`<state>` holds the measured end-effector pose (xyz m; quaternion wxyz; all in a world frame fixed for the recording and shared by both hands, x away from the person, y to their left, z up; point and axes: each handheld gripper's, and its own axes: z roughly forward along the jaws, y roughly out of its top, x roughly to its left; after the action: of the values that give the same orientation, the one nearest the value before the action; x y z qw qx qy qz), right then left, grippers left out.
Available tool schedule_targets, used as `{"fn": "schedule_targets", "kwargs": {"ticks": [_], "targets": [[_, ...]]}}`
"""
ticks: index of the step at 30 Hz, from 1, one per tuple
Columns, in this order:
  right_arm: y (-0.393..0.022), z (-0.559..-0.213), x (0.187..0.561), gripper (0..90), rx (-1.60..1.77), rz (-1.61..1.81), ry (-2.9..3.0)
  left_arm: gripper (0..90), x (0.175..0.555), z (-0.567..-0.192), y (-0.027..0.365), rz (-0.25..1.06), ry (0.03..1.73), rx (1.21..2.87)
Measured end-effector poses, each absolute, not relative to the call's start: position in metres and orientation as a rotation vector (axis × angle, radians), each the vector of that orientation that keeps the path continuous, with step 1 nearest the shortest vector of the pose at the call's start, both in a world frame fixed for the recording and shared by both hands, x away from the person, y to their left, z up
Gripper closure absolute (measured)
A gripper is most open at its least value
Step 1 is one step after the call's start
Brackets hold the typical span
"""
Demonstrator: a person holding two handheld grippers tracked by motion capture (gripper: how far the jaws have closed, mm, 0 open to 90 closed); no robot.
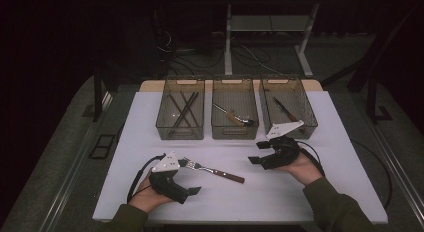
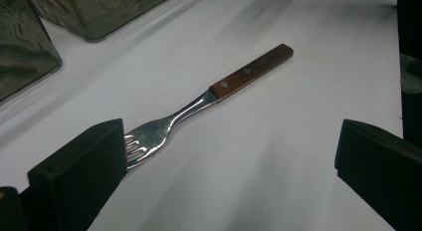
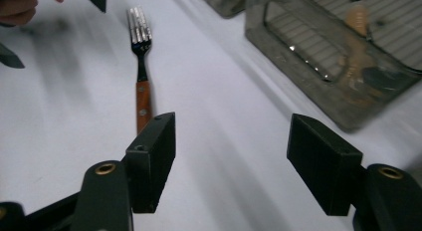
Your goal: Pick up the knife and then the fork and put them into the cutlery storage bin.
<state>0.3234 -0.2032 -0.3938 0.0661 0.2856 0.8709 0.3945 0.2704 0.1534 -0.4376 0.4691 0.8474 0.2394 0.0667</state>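
A fork (image 1: 212,170) with a brown wooden handle lies flat on the white table (image 1: 280,192), tines to the left. My left gripper (image 1: 190,177) sits at the tine end and stands open. In the left gripper view the fork (image 2: 199,104) runs away from it, its tines just beside the left jaw, and nothing lies between the jaws of the left gripper (image 2: 229,161). My right gripper (image 1: 257,153) hovers to the right of the handle end, open and empty. In the right gripper view the fork (image 3: 142,66) lies ahead, its handle end passing behind the left jaw of the right gripper (image 3: 234,141).
Three clear bins stand in a row at the back. The left bin (image 1: 165,127) holds dark sticks, the middle bin (image 1: 235,134) a spoon (image 1: 235,118), the right bin (image 1: 312,123) a knife (image 1: 285,109). A bin (image 3: 323,106) stands close on the right in the right gripper view.
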Motion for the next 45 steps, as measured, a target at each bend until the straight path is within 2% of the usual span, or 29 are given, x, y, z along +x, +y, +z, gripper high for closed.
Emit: {"fn": "schedule_targets", "kwargs": {"ticks": [9, 26, 45], "targets": [[-0.174, -0.394, 0.322, 38.4, 0.809, 1.120, 2.705, 0.0, 0.271, -0.438, 0.153, 0.165, 0.590, 2.078], [-0.113, -0.407, 0.327, 60.9, 0.614, 0.947, 2.905, 0.0, 0.270, -0.438, 0.154, 0.162, 0.590, 2.075], [-0.076, -0.423, 0.335, 70.4, 0.522, 0.724, 3.023, 0.0, 0.270, -0.437, 0.153, 0.155, 0.583, 2.074]]}}
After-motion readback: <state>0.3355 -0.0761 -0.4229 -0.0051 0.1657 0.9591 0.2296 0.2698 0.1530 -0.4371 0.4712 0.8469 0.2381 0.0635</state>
